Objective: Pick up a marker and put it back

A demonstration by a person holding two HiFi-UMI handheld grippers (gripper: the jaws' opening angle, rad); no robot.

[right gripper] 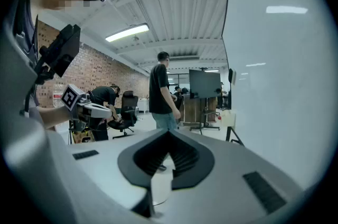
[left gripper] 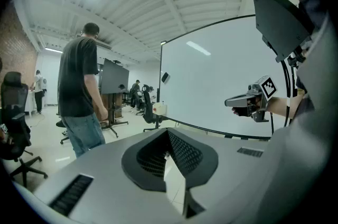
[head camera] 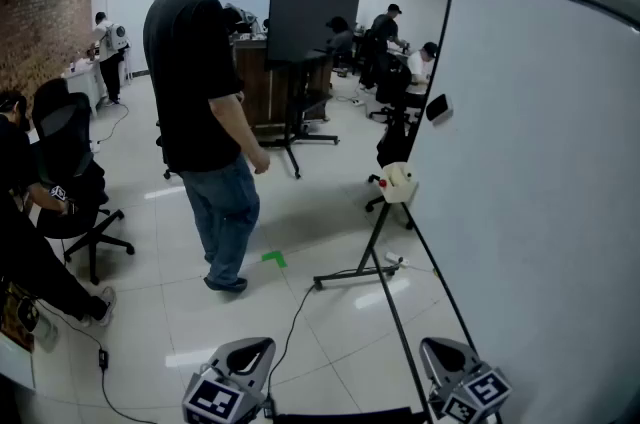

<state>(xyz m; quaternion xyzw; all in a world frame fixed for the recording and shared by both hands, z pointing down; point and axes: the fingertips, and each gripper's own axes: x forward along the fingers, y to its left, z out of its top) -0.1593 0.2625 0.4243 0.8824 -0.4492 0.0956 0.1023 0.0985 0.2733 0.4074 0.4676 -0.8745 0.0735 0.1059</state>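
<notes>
The left gripper (head camera: 252,349) and right gripper (head camera: 444,350) are held low beside a whiteboard (head camera: 540,212). On each, the 2 jaws are seen closed tip to tip, with nothing clamped. No marker can be made out. A small dark object (head camera: 438,108) is stuck to the board.

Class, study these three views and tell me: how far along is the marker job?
Done: nothing that shows; no marker appears in any view. In hand: nothing. The left gripper and the right gripper each have their jaws together with nothing between them, held low near the whiteboard. Left: the whole job, meaning finding a marker, picking it up and putting it back.
</notes>
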